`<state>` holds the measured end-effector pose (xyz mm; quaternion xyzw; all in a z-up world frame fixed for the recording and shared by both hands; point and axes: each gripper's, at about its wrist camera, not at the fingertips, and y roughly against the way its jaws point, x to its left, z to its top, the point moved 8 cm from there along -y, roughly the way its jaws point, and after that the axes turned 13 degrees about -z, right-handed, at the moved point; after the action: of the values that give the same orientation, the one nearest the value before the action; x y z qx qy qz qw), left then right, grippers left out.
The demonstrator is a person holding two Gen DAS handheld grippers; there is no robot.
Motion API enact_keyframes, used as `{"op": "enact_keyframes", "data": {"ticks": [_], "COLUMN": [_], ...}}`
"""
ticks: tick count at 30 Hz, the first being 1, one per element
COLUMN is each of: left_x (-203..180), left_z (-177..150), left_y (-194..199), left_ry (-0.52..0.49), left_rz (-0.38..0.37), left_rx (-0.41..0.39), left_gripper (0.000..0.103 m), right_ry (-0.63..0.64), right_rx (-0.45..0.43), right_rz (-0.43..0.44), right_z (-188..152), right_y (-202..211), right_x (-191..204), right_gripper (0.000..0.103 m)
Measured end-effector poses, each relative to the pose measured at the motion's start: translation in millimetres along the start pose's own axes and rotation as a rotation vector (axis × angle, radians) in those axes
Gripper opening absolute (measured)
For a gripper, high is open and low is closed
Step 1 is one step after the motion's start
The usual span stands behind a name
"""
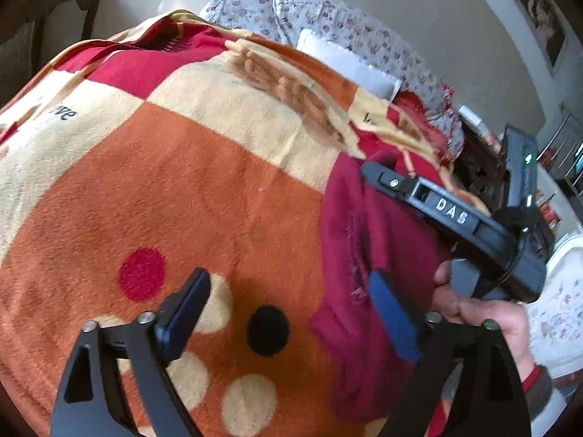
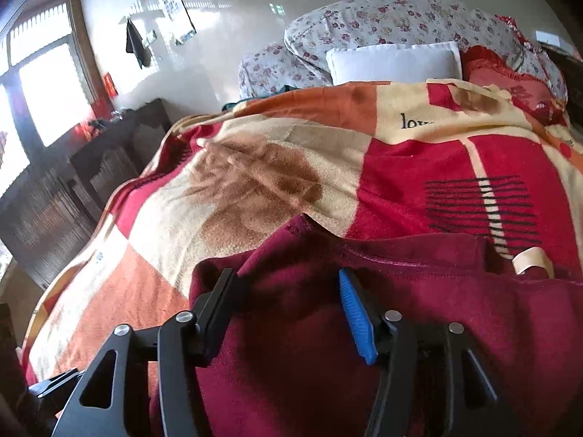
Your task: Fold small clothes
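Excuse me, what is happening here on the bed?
A person holds a claw in each hand and works on a dark red garment lying on a patterned fleece blanket. Both claws are open and hold nothing. The left claw hovers at the garment's edge. The right claw is just above the garment. The garment lies fairly flat, and whether a fold has been made I cannot tell.

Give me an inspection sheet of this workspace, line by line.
Surface: patterned blanket in orange, cream and red covering a bed.
Job's things: maroon garment lying on the blanket, rumpled.
Clutter: white pillow and floral bedding at the far end.
Grippers: left gripper open, above the garment's edge; right gripper open over the garment, a hand holding it.
Cables: nothing seen.
Surroundings: pale wall, bright window, dark wooden furniture.
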<state>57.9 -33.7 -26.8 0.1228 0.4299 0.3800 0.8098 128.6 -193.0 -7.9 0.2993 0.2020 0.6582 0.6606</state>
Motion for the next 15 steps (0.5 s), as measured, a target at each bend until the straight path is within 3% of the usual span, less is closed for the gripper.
{"op": "enact_keyframes", "data": {"ticks": [4, 8, 15], "left_x": [-12, -16, -12], "left_z": [-4, -15, -14], "left_y": [-12, -28, -28], "left_ry": [-0.018, -0.034, 0.007], "left_rz": [-0.066, -0.063, -0.099], "left_rx": [0.040, 0.108, 0.092], "left_gripper": [0.092, 0.092, 0.094], "right_ry": [-0.001, -0.072, 0.009], "right_rx": [0.037, 0.121, 0.272], "right_rz": [0.038, 0.074, 0.010], "right_z": [2, 7, 3], "right_y": [1, 3, 9], "right_x": [5, 2, 27], "right_gripper": [0.075, 0.077, 0.086]}}
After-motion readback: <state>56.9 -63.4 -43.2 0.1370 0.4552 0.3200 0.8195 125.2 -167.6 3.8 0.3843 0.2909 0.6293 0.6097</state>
